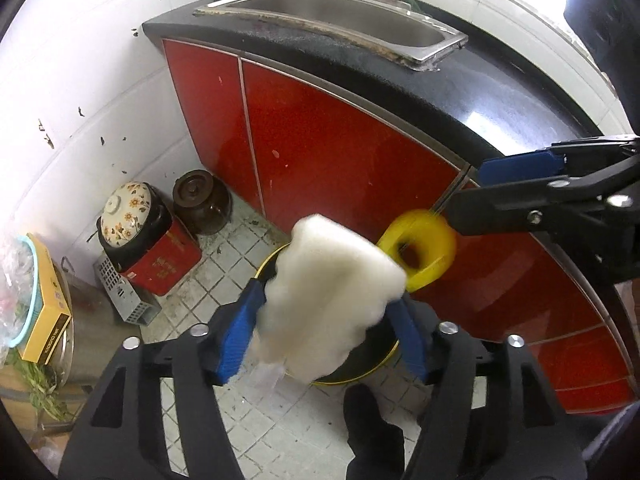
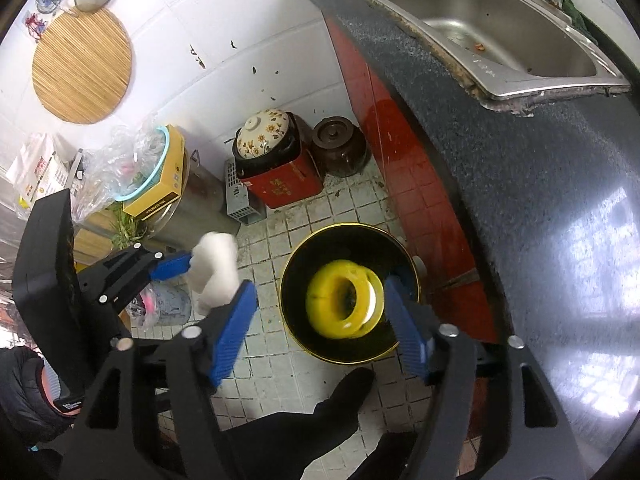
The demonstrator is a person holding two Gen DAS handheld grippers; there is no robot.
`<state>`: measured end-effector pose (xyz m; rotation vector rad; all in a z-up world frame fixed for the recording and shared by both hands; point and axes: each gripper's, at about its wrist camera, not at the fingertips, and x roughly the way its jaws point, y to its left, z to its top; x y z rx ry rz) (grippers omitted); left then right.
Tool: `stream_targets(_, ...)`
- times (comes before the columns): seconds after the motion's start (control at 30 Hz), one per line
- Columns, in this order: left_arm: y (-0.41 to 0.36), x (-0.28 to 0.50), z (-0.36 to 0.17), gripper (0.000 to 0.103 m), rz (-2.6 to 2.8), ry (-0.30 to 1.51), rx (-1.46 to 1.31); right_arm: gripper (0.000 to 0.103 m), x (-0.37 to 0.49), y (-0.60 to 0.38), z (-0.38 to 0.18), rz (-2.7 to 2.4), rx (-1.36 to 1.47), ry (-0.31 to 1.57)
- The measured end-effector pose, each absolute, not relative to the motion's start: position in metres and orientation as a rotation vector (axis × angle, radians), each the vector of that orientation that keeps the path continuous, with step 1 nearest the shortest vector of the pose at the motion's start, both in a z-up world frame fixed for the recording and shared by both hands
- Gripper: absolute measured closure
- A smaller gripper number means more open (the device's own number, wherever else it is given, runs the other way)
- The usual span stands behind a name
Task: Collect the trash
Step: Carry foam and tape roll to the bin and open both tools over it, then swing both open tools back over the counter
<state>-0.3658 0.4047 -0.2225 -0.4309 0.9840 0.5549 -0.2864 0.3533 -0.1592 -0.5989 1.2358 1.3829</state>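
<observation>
White foam, a squashed sponge-like block (image 1: pixel 328 300), sits clamped between the blue pads of the left gripper (image 1: pixel 324 332), held above the floor at the left of the bin (image 2: pixel 348 292) as the right wrist view shows it. To finish this step well, I would carry the block over the middle of the black, yellow-rimmed bin before letting the jaws part, and drop it low, since foam this light could drift or bounce off the rim.

Moving right, the yellow ring (image 2: pixel 344 300) (blurred, so probably falling) appears over the dark mouth of the bin. The right gripper (image 2: pixel 320 312) stands wide open around that spot, its pads clear of the ring on both sides, so I judge it has nothing in its grasp. Whether the ring has landed in the bin or hangs just above it, I cannot tell; nothing else inside the bin can be made out.

Further right, the steel sink (image 2: pixel 520 24) set in the dark counter (image 2: pixel 520 168) holds only a few small scraps. Against the far wall stand a lidded floral pot (image 2: pixel 264 134) on a red box and a brown lidded jar (image 2: pixel 338 144), contents hidden.
</observation>
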Motion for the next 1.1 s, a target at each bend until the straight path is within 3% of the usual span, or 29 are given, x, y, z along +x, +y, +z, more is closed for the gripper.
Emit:
stream_targets(0.5, 0.394, -0.354, -0.213, 0.035, 0.542, 0.987, -0.392, 0.035, -0.261, 0.326, -0.130, 1.361, -0.526, 1.179)
stream_targets(0.63, 0.380, -0.338, -0.193, 0.025, 0.513, 0.968, -0.338, 0.030, -0.230, 0.288, -0.102, 1.298, -0.456, 1.128)
stream_targets(0.77, 0.352, -0.308, -0.164, 0.012, 0.456, 0.931, -0.260, 0.025, -0.182, 0.222, -0.075, 1.152, -0.378, 1.083)
stream_targets(1.1, 0.206, -0.173, -0.101, 0.011, 0.056, 0.855, -0.021, 0.025, -0.066, -0.022, -0.037, 0.643, -0.145, 1.009)
